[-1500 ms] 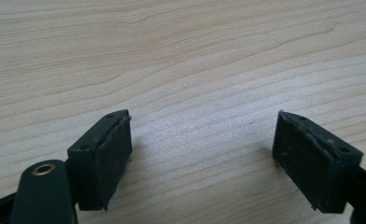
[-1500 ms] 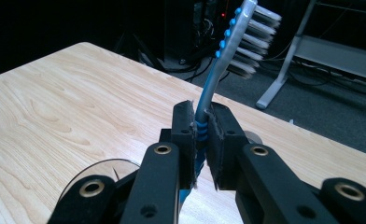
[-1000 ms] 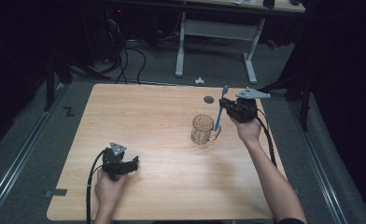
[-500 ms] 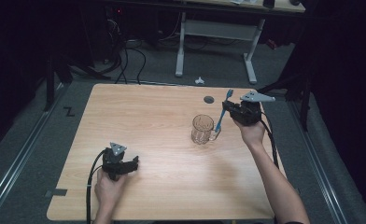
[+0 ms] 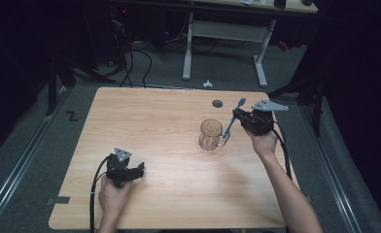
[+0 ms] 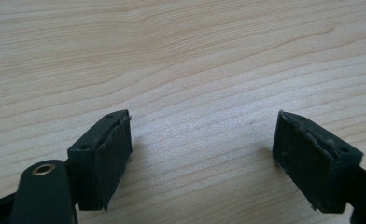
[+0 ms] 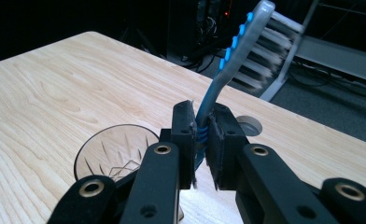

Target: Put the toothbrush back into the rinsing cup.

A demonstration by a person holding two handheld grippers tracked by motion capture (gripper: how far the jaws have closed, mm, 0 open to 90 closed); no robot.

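Room: dark all round, with a pale desk frame (image 5: 225, 36) and loose cables (image 5: 130, 63) on the grey floor along the top of the high view
Table: light wood table (image 5: 154, 126) filled the middle of the high view; a small round dark hole (image 5: 217, 103) sat near its upper right edge
Glass: cut-glass mug (image 5: 211, 134) stood upright right of centre in the high view, handle towards the right; in the right gripper view its rim (image 7: 111, 151) showed at the lower left, just beside the jaws
Toothbrush: blue and grey toothbrush (image 7: 232, 51) was tilted, head up at the upper middle of the right gripper view, bristles facing right; in the high view (image 5: 232, 121) it slanted from beside the mug's handle up to the right, its lower end near or over the mug's right side, touching or not I cannot tell
Right gripper: right gripper (image 7: 200, 140) was clamped narrowly on the toothbrush handle, pads pressed on both sides; in the high view (image 5: 237, 116) it was raised at the right of the mug
Left gripper: left gripper (image 6: 202, 149) had its jaws wide apart with bare wood between them; in the high view (image 5: 141, 170) it lay low at the lower left of the table, well apart from the mug
Hands: each forearm came in from the bottom edge of the high view
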